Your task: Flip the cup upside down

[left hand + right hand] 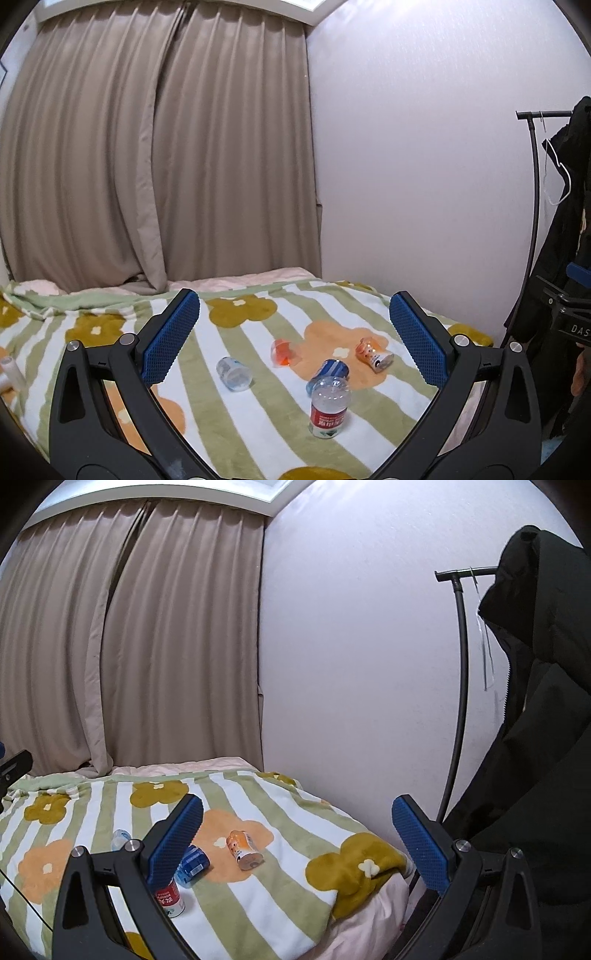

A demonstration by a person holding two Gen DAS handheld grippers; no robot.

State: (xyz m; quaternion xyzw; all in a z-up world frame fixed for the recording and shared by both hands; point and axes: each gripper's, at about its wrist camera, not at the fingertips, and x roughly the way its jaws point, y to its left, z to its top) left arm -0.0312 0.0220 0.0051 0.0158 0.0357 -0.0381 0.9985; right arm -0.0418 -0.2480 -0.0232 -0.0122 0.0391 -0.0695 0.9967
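Several small cups lie on a striped, flowered blanket point(258, 424). A clear cup with a red label point(328, 406) stands upside down nearest me. Behind it lie on their sides a blue cup point(327, 371), an orange patterned cup point(373, 352), an orange clear cup point(282, 352) and a clear cup point(234, 373). My left gripper point(293, 336) is open and empty above them. My right gripper point(295, 838) is open and empty, over the bed's right part; its left finger point(177, 842) hides part of the red-label cup point(170, 899). The blue cup point(192, 866) and orange patterned cup point(243, 849) show there.
Beige curtains point(147, 166) hang behind the bed and a white wall point(424, 166) is at the right. A black clothes rack point(458, 664) with a dark coat point(546, 738) stands right of the bed. A white object point(11, 373) lies at the blanket's left edge.
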